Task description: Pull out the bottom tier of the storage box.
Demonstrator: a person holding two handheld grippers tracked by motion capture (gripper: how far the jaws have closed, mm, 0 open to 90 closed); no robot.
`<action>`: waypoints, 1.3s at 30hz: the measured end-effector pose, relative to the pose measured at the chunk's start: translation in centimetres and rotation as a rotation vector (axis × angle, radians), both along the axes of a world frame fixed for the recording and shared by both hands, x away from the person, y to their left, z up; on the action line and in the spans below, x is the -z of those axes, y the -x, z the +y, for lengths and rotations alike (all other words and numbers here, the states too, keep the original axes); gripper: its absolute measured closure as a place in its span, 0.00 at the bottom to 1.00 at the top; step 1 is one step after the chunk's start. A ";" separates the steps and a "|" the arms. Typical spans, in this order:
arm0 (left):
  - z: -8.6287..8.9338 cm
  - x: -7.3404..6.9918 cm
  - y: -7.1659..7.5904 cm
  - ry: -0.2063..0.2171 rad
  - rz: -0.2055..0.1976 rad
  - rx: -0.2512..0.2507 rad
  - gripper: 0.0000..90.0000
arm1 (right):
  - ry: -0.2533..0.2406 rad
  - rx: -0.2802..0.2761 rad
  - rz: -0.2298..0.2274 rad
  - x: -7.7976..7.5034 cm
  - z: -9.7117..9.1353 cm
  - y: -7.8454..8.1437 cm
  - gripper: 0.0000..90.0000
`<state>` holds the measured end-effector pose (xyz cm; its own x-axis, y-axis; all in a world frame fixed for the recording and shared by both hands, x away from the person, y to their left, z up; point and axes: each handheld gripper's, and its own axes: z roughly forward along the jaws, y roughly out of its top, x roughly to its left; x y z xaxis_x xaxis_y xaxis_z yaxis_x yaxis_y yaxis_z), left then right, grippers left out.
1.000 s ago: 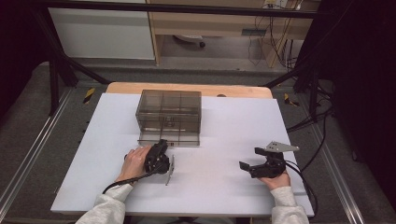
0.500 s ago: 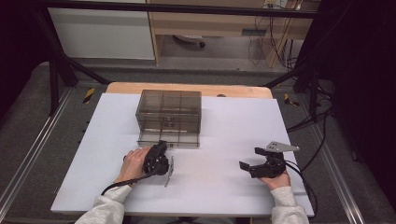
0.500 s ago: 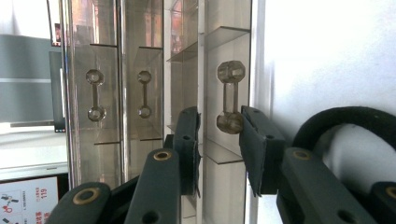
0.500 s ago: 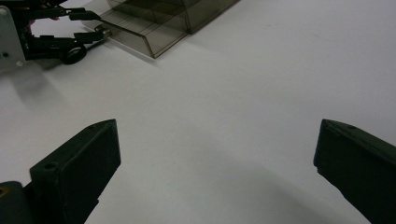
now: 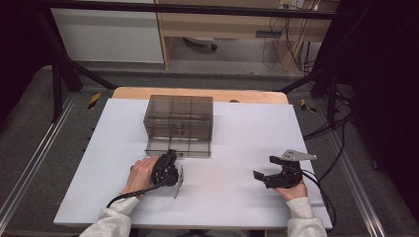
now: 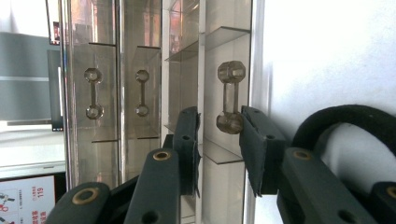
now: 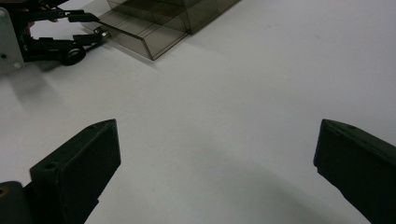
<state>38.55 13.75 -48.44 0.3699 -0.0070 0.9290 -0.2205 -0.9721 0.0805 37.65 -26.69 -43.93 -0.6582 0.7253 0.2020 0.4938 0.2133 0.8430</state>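
A smoky, see-through plastic drawer cabinet (image 5: pixel 179 121) stands toward the far middle of a matte white tabletop (image 5: pixel 237 197), its box shape divided by thin inner walls into a grid of compartments. One bottom drawer (image 5: pixel 179 147) is slid out toward the person, a shallow transparent tray with straight, glossy walls.

The left gripper (image 5: pixel 168 167), black and hard-edged with a cable trailing from it, lies on its side at the front of that drawer, a bare hand (image 5: pixel 142 173) wrapped around its body. In the left gripper view its two flat, matte black jaws stand to either side of the drawer handle (image 6: pixel 229 98), a small clear dumbbell-shaped bar with faceted knobs at both ends. The jaws are narrowed around the lower knob; the right pad (image 6: pixel 254 140) meets it, while whether the left pad presses on it cannot be told. Two more handles of the same shape sit on neighbouring drawer fronts, hazy behind the tinted plastic.

The right gripper (image 5: pixel 267 170) rests well apart on the right side of the table, a grey three-cornered plate on top, held from behind by the other hand (image 5: pixel 295 190). In the right gripper view its blunt, wedge-shaped jaws stand wide apart over bare tabletop, with nothing between them. Beyond the white surface a strip of pale wooden table edge (image 5: pixel 197 93) shows.
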 end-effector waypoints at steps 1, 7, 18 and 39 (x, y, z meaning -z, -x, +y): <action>0.0 0.0 0.0 0.000 0.001 0.000 0.75 | 0.000 0.000 0.000 0.0 0.0 0.0 0.01; 0.0 0.0 0.0 0.003 0.010 -0.002 0.75 | 0.000 0.000 -0.001 0.0 0.0 0.0 0.01; 0.0 -0.2 -0.1 0.011 0.031 -0.010 0.73 | 0.000 -0.001 0.000 0.0 0.0 0.0 0.01; 0.2 -2.3 0.2 0.173 0.147 -0.051 0.50 | 0.001 -0.001 0.000 0.0 0.0 0.0 0.01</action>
